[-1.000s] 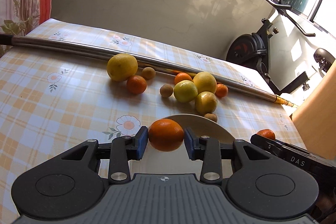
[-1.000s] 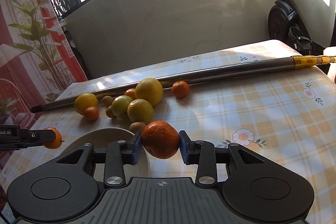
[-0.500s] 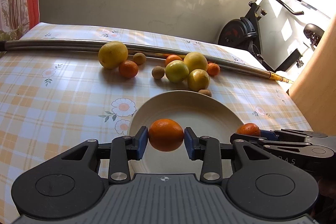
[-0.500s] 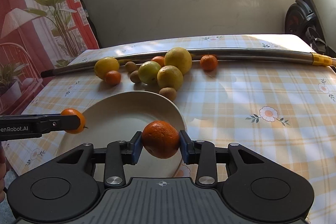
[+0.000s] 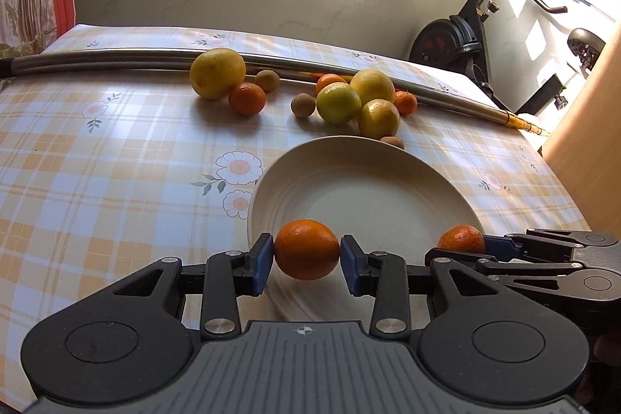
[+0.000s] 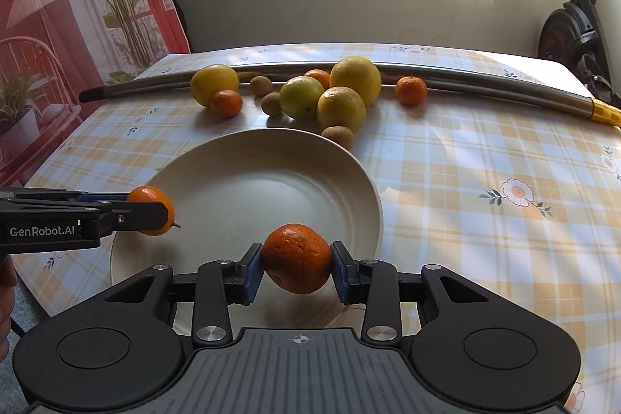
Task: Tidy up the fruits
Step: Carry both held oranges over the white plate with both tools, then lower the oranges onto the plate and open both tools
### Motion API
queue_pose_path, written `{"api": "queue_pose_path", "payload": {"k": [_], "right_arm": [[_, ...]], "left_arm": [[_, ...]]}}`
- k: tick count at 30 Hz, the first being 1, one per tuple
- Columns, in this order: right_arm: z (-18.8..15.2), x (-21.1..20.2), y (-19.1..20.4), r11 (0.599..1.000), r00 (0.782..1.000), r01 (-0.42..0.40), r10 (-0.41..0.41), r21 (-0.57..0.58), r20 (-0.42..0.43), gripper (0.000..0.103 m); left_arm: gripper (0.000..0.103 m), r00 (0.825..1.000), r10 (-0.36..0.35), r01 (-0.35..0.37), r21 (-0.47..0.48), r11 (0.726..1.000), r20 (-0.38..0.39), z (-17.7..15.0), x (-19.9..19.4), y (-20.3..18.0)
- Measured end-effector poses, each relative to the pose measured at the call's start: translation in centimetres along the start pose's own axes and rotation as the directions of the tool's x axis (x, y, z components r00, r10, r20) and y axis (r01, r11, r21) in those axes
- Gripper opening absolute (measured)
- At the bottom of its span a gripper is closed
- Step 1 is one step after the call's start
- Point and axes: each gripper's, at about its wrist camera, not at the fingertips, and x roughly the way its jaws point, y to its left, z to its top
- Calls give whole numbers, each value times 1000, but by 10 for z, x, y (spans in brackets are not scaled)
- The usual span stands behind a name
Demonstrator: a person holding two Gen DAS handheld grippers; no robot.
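Observation:
My left gripper (image 5: 306,255) is shut on a smooth orange mandarin (image 5: 306,249), held over the near-left rim of a cream plate (image 5: 368,196). My right gripper (image 6: 297,264) is shut on a bumpier orange mandarin (image 6: 297,257) above the plate's (image 6: 248,189) near edge. Each gripper shows in the other view, the right one (image 5: 462,239) at the plate's right and the left one (image 6: 149,206) at its left. Behind the plate lie several loose fruits: yellow lemons (image 5: 217,72), a greenish one (image 6: 302,96), small mandarins (image 6: 410,90) and brown kiwis (image 6: 338,135).
A long steel pole (image 6: 465,82) lies across the checked tablecloth behind the fruit. An exercise bike (image 5: 465,41) stands past the table's far right. A tan panel (image 5: 590,142) rises at the right edge of the left wrist view. A person's hand (image 6: 6,301) shows at the left.
Both grippers have swung in over the plate with their mandarins still gripped. The plate now fills more of each view, and the two grippers have come nearer to each other.

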Motion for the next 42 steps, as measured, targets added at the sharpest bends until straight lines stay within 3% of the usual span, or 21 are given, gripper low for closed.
{"api": "queue_pose_path", "payload": {"k": [42], "right_arm": [[-2, -20, -1, 999, 997, 47, -47, 3, 64, 36]], "left_arm": [[40, 999, 40, -41, 29, 999, 24, -7, -11, -9]]}}
